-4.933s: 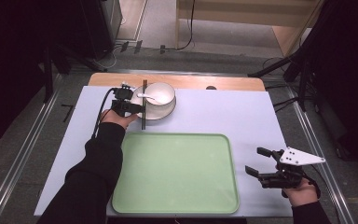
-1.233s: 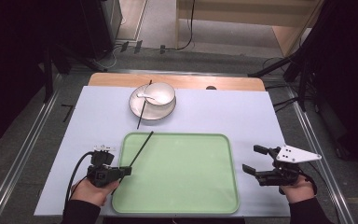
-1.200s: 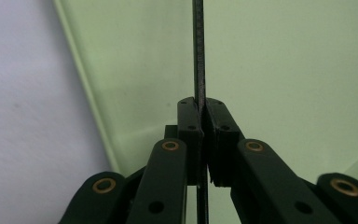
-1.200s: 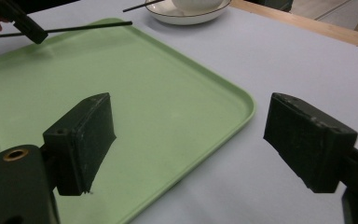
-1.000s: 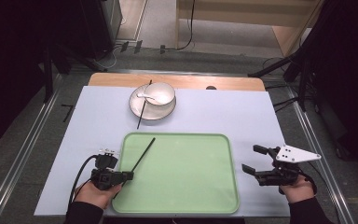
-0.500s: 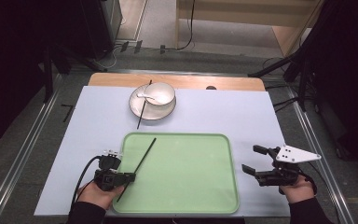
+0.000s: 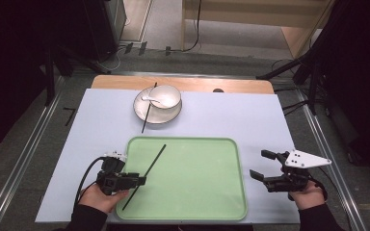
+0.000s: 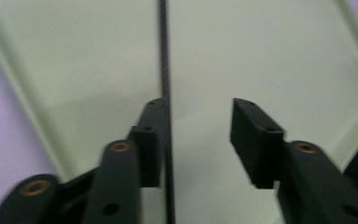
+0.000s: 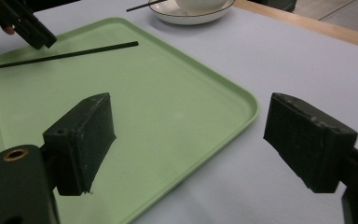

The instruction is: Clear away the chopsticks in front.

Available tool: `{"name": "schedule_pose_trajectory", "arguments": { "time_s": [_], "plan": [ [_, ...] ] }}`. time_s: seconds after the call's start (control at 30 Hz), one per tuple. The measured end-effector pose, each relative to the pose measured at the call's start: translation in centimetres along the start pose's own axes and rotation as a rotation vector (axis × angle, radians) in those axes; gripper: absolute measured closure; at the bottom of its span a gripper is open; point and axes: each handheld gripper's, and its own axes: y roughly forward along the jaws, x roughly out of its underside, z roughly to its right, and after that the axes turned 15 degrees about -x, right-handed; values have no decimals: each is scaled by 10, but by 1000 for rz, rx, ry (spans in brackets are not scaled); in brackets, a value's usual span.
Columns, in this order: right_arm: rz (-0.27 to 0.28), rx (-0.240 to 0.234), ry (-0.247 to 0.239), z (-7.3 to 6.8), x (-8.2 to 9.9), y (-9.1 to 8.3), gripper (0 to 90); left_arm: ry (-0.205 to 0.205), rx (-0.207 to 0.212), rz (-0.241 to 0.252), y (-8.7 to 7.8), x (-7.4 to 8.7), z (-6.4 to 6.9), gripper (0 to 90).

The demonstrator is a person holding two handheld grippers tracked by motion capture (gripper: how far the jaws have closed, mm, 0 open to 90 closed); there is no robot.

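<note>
A black chopstick (image 7: 147,173) lies slanted on the left part of the green tray (image 7: 202,192). My left gripper (image 7: 137,180) sits at the tray's left rim, open, and the chopstick (image 8: 164,56) runs along the inner face of its left jaw. A second chopstick (image 7: 147,111) leans on the white plate (image 7: 144,110) at the back, which carries a white bowl (image 7: 166,96) with a white spoon (image 7: 151,100). My right gripper (image 7: 259,164) hovers open by the tray's right edge, nothing between its jaws (image 9: 191,100).
The tray (image 9: 191,121) sits on a pale table (image 7: 250,120) with a wooden strip (image 7: 197,85) along its far edge. In the right gripper view the left gripper (image 9: 28,28) shows far off, beside the chopstick (image 9: 70,55). Dark floor and stands surround the table.
The left gripper brought one chopstick from the plate to the tray, moved it slightly right and down, and now stands open with the chopstick lying on the tray. The right gripper stayed still.
</note>
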Motion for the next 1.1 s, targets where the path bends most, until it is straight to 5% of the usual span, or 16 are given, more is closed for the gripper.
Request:
{"name": "schedule_pose_trajectory", "arguments": {
  "time_s": [0.2,0.47,0.7,1.1],
  "plan": [
    [3,-4,2,0,0,0,166,85,4,36,0,-7,-6,382],
    [-11,-1,5,-2,1,0,166,48,-35,54,2,-32,-34,352],
    [-5,6,7,-3,2,-2,166,82,-63,60,-2,-60,-43,341],
    [-2,12,9,-3,3,-4,166,76,-100,85,13,-121,-57,343]
  ]
}}
